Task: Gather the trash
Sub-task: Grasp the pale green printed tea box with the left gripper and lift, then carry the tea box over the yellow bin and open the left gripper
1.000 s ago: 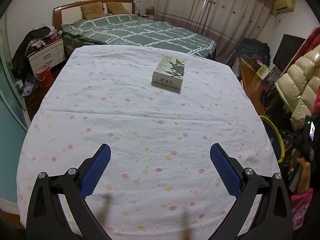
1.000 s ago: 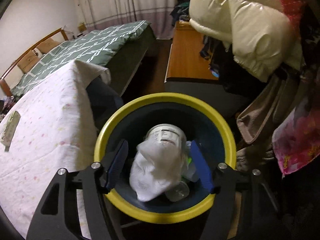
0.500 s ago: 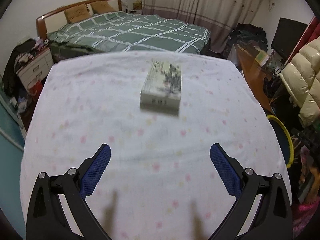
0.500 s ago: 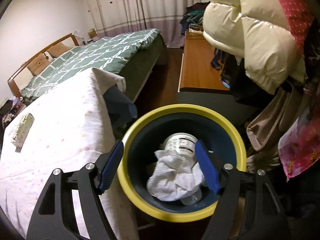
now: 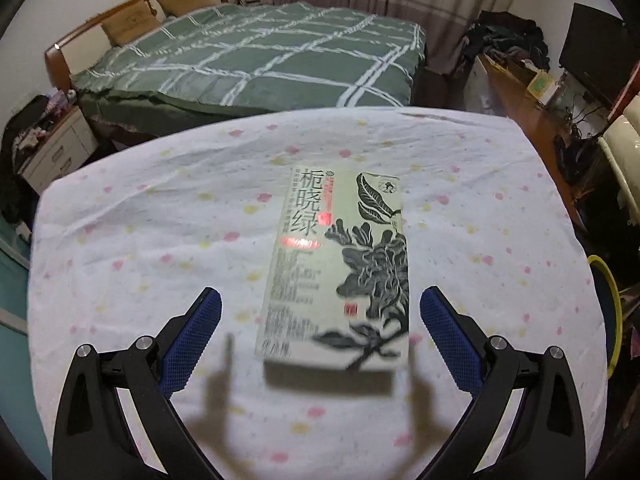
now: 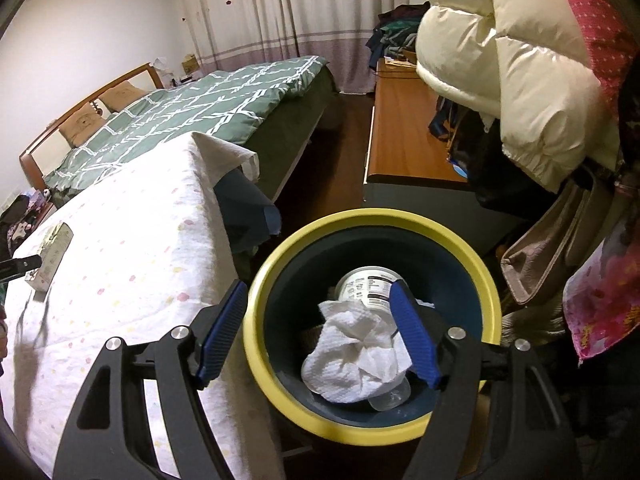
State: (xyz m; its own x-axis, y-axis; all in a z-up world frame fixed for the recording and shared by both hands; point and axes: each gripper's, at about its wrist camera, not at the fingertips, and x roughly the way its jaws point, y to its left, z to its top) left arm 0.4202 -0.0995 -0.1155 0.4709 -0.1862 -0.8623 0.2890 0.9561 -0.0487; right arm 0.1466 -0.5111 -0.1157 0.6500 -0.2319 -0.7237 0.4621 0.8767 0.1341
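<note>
White crumpled tissue (image 6: 356, 356) and tub (image 6: 370, 286) sit binned in your yellow-rimmed bin (image 6: 280, 272); printed box (image 5: 340, 268) remains on the tablecloth (image 5: 140, 220), left gripper (image 5: 320, 322) and right gripper (image 6: 318, 334) both apart, empty.

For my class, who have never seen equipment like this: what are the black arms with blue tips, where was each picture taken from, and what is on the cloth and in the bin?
No robot here: a person holds a two-finger gripper in each hand, with a camera on each looking along its fingers. One picture looks from the left gripper, open above a flat printed box lying on the spotted tablecloth. The other looks from the right gripper, open and empty over a yellow-rimmed bin beside the table. In the bin lie a crumpled white paper towel and a labelled container. Nothing is held.
</note>
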